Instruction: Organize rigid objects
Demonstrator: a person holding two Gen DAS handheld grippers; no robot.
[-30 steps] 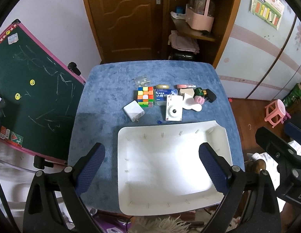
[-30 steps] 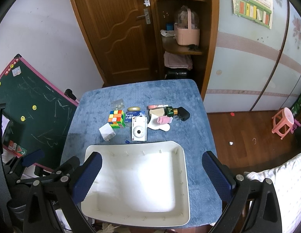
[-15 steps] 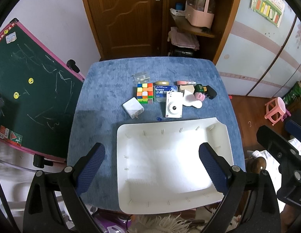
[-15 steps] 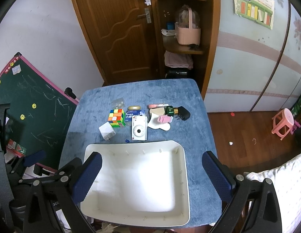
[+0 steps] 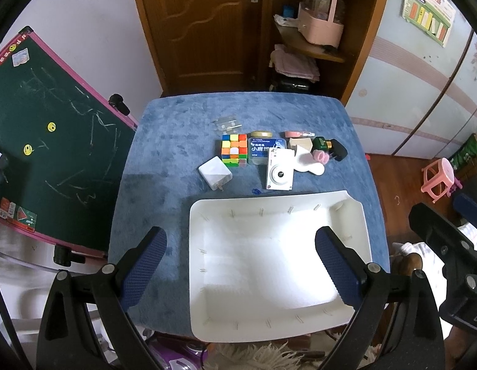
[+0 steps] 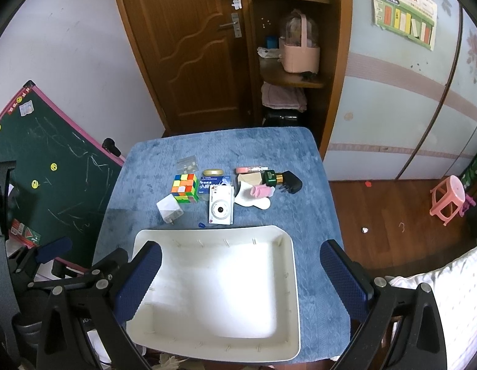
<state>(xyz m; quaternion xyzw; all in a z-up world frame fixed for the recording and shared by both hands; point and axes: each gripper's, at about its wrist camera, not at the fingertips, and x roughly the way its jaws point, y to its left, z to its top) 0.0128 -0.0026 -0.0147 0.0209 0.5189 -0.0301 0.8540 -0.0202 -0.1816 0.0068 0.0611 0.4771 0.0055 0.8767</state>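
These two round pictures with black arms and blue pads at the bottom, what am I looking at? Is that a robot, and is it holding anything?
No robot: a person holds a two-finger gripper in each hand, and each one carries a wide-angle camera looking forward along its fingers. One picture comes from the left gripper, the other from the right gripper. The blue pads are the fingertips. Both grippers are open and hold nothing. Below them is a blue-covered table with a white tray that has nothing in it. Beyond the tray lie small things to be tidied: a colourful puzzle cube, a white charger plug, a white instant camera, a blue box and a black plug adapter.
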